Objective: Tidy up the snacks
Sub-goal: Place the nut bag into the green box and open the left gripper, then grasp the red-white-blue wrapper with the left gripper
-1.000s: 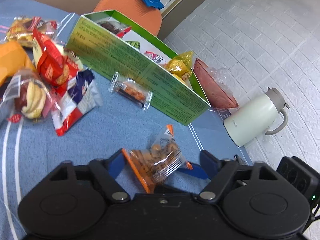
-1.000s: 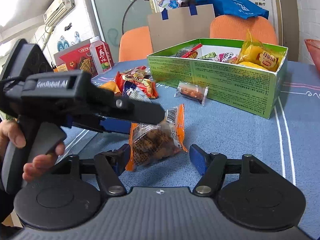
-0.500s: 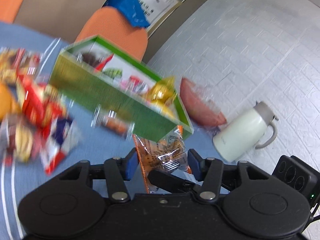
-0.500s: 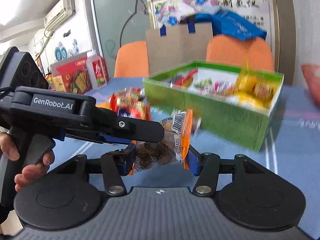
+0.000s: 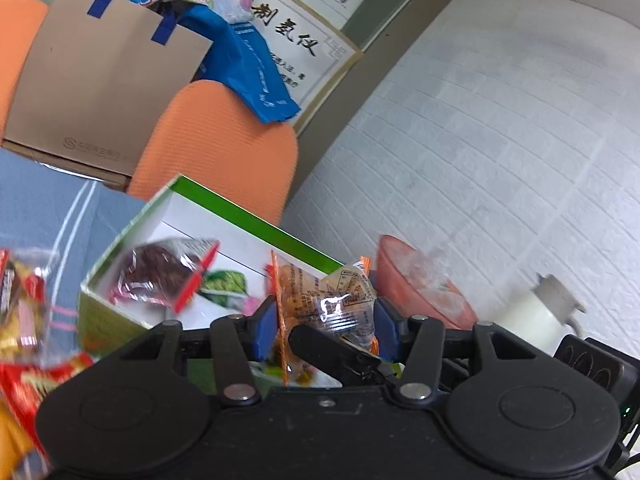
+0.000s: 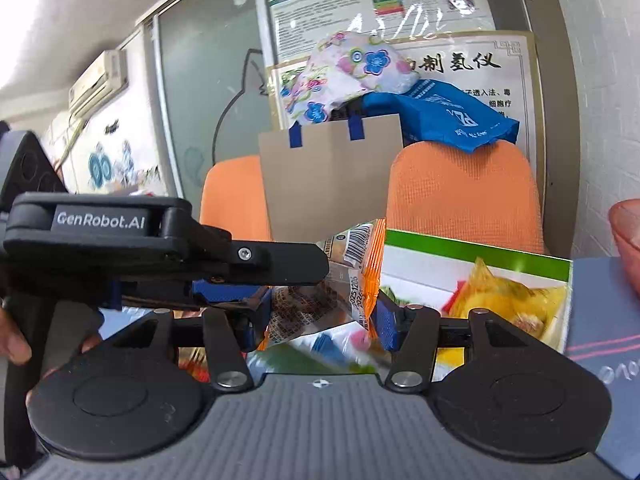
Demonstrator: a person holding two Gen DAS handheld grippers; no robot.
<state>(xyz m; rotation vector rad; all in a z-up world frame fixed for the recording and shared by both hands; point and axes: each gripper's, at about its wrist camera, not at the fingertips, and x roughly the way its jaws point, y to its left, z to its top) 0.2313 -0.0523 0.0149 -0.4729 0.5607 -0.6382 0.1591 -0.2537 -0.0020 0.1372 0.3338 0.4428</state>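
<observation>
A clear snack packet with orange edges (image 5: 328, 292) hangs in the air, clamped from two sides. My left gripper (image 5: 326, 330) is shut on it, blue pads pressing both flanks. My right gripper (image 6: 320, 320) is shut on the same packet (image 6: 316, 308), crossing the left one; its black finger (image 5: 332, 344) shows under the packet in the left wrist view. The left gripper's finger (image 6: 280, 260) reaches in from the left in the right wrist view. Just beyond stands the open green box (image 5: 240, 208), holding a dark snack packet (image 5: 160, 272) and a yellow packet (image 6: 504, 300).
Loose red and yellow snacks (image 5: 24, 320) lie on the blue tablecloth (image 5: 36, 200) at the left. A red bowl (image 5: 424, 292) and a white kettle (image 5: 536, 312) stand right of the box. Orange chairs (image 6: 460, 192) and a cardboard bag (image 6: 328, 176) are behind the table.
Both grippers closed on the orange-edged packet as it lay on the cloth, then lifted it and carried it toward the green box, which now fills the view just behind it.
</observation>
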